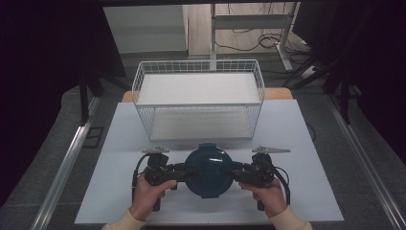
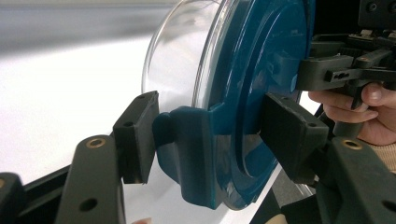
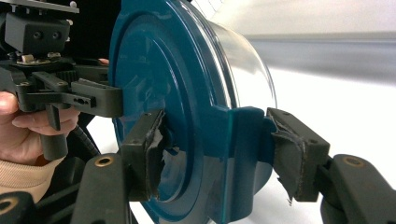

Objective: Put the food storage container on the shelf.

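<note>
A round glass container (image 2: pixel 175 60) with a dark blue clip-on lid (image 1: pixel 208 170) sits between my two grippers near the front of the white table (image 1: pixel 119 143). My left gripper (image 1: pixel 184 173) is shut on the lid's left side, its pads (image 2: pixel 137 135) clamping a clip tab and the lid face. On the opposite side my right gripper (image 1: pixel 233 173) is shut too, with worn pads (image 3: pixel 296 154) squeezing that side's tab. In the right gripper view the lid (image 3: pixel 187 93) stands edge-on with the clear bowl (image 3: pixel 247 60) behind it. Whether the container rests on the table or hangs just above it, I cannot tell.
A white wire basket (image 1: pixel 198 61) with a white liner stands at the back centre of the table, just beyond the container. Bare white table lies to the left and right of my hands. Dark floor and metal rails (image 1: pixel 67 163) flank the table.
</note>
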A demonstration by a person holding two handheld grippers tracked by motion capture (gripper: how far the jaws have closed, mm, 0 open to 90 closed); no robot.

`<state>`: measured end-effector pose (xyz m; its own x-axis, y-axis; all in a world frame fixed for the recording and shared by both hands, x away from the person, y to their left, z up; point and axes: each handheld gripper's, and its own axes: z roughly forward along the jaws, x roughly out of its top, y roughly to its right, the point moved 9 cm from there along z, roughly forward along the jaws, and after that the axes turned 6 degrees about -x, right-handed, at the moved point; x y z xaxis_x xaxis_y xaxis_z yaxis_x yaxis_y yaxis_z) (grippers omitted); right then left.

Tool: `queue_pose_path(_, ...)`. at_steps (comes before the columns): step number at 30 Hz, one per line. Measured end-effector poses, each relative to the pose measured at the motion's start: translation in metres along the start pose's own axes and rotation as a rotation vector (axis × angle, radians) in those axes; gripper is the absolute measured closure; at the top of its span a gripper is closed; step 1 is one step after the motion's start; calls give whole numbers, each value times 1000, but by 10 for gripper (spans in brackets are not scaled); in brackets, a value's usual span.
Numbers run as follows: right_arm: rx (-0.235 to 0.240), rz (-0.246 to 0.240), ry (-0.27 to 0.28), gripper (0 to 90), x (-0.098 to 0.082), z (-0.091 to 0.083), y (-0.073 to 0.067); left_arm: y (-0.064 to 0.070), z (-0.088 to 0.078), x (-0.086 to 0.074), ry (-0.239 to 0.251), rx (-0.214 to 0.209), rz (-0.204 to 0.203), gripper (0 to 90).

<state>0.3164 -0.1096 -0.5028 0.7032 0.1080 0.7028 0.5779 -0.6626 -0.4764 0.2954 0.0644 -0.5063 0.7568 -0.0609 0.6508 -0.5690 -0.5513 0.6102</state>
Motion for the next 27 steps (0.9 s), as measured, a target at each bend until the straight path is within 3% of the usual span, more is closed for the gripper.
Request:
queue_pose_path(9, 3, -34, 24, 397, 23, -3, -8, 4, -9, 20, 18, 11, 40, 383)
queue_pose_path(27, -5, -106, 89, 398, 91, -26, -26, 29, -35, 90, 69, 22, 138, 383)
